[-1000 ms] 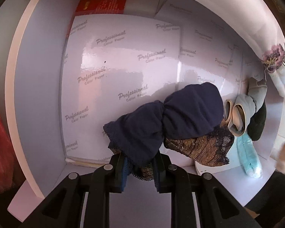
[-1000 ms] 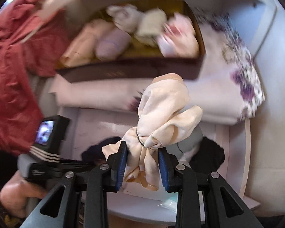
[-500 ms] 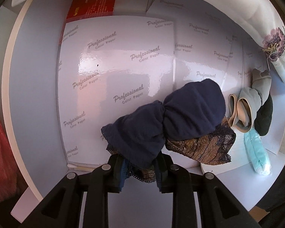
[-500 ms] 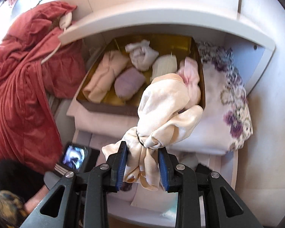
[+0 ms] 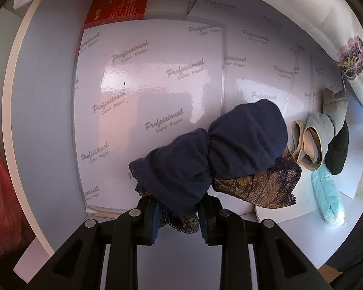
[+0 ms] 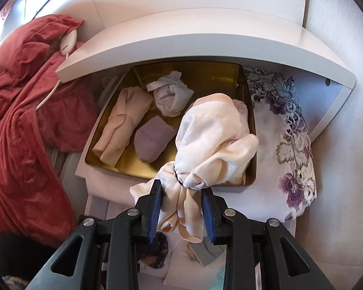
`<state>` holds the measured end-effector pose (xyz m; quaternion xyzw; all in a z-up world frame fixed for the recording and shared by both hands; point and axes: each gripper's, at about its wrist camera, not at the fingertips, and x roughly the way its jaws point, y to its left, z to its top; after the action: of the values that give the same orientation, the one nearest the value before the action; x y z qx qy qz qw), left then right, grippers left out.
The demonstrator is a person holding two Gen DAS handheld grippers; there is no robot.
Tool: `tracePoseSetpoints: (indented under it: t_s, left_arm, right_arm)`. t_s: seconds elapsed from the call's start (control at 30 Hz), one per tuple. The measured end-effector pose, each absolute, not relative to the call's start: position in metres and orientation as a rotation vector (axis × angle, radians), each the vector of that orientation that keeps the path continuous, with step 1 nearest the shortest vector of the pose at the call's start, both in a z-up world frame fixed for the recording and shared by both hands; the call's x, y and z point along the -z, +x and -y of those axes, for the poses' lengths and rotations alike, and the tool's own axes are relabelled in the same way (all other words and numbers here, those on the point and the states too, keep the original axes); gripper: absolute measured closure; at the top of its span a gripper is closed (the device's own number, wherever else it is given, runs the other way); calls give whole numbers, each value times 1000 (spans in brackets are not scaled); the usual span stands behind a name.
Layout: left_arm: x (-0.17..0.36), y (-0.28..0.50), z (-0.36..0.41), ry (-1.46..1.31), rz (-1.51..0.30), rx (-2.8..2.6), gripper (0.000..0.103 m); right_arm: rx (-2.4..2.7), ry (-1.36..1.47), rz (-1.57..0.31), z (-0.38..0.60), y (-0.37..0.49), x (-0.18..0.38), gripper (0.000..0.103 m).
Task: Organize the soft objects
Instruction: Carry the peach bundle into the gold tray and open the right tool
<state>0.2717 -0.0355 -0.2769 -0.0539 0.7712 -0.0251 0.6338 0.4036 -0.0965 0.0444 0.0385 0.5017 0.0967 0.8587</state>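
Two bundles in hand. Right gripper (image 6: 180, 209) jaws clamp the tied cream satin cloth bundle (image 6: 213, 142) below its knot, over the gold metal tray (image 6: 250, 130). Left gripper (image 5: 179, 213) pinches the navy lace-trimmed fabric roll (image 5: 215, 152) above the shelf. Both likely light, limp, slippery; grip the cinched necks.

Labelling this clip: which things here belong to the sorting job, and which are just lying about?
Job: navy bundle in left tongs; cream bundle in right tongs; gold tray; teal roll.
Lying about: red garment; floral cloth; glossy paper.
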Motion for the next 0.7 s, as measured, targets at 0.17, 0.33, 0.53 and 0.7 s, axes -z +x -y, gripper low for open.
tracePoseSetpoints:
  t_s: [0.17,0.33,0.53,0.7]
  left_arm:
    - [273,272,35,-114,-1760,59,77]
    - [271,272,35,-111,-1759,59,78]
    - [260,276,36,-140,-1733,85,83]
    - [248,277,40,-152,-1707,131,84]
  right_arm:
    - [-184,76,-1047,93,427,-44,72]
    - [-165,24,-1081,87,453,-32,72]
    - [-158,4,-1130,84,468,-14,72]
    - [-148,-36,-1167,78,478,6,72]
